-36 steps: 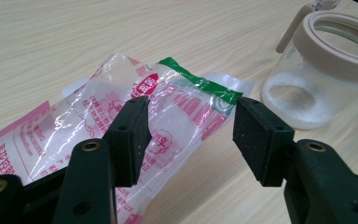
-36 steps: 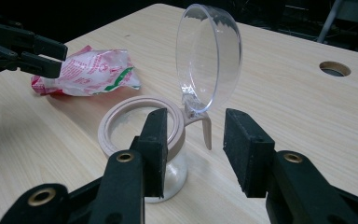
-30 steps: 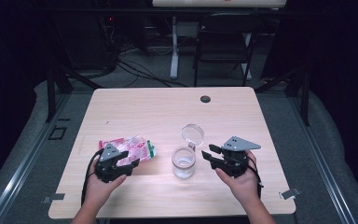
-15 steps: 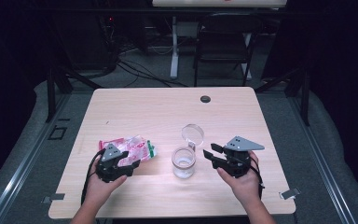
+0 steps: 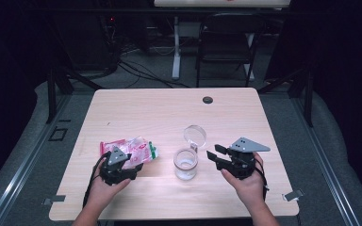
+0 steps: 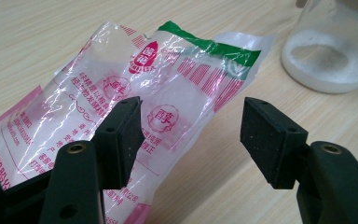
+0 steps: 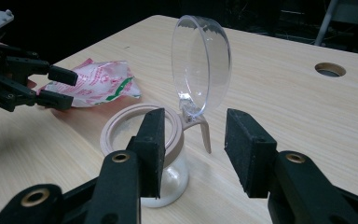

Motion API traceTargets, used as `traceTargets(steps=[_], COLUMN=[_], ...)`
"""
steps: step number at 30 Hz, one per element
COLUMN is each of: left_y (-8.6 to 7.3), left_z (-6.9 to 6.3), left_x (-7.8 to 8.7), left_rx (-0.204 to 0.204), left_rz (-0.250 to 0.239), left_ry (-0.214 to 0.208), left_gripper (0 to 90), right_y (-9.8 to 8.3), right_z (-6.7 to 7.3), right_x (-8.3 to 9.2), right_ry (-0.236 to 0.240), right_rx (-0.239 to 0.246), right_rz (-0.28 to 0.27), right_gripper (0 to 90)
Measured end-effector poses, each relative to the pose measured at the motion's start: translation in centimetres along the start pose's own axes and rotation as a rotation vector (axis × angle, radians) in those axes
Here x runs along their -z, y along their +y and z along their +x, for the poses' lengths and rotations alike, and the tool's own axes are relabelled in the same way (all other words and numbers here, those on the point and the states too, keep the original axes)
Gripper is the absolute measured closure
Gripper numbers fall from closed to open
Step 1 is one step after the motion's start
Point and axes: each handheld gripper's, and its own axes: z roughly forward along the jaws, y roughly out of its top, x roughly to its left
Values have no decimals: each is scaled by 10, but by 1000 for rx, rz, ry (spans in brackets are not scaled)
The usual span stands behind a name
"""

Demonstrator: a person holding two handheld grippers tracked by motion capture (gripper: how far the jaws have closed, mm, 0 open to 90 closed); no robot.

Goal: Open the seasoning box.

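Note:
A pink, white and green printed plastic bag [image 5: 133, 149] [image 6: 168, 88] lies flat on the wooden table [image 5: 160, 113], left of centre. My left gripper [image 5: 138, 165] [image 6: 191, 130] hovers at the bag's near edge, open; its left pad is over the bag and its right pad over bare wood. A small glass jar [image 5: 185, 164] [image 7: 117, 125] with white powder at its bottom stands mid-table, its clear hinged lid [image 5: 195, 135] [image 7: 200, 60] flipped up. My right gripper [image 5: 212, 157] [image 7: 193, 144] is open just right of the jar, holding nothing.
A round cable hole [image 5: 208, 100] [image 7: 330, 69] sits near the table's far edge. Beyond the table stand a dark chair [image 5: 228, 42] and cables on the floor. The jar [image 6: 326, 56] is close to the right of the bag.

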Motion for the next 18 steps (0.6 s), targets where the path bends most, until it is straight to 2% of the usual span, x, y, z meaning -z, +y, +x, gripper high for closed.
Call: traceTargets(steps=[6,9,13,18], left_y=[0,1,2,2], left_z=[-3,-7,-12,-8], left_x=[-5,-11,-18,-25], left_rx=[-16,-36,-60,-63], left_rz=[11,23,41,61], left_ry=[9,11,50,104], left_gripper=[364,350,344,352], right_y=[0,0,-1,-2], right_z=[0,0,0,1], right_x=[-2,-2,-3,-5], right_ry=[-2,0,0,1], right_rx=[0,-1,-2,4], right_rz=[-2,-3,2,3], right_gripper=[578,575,564,559])
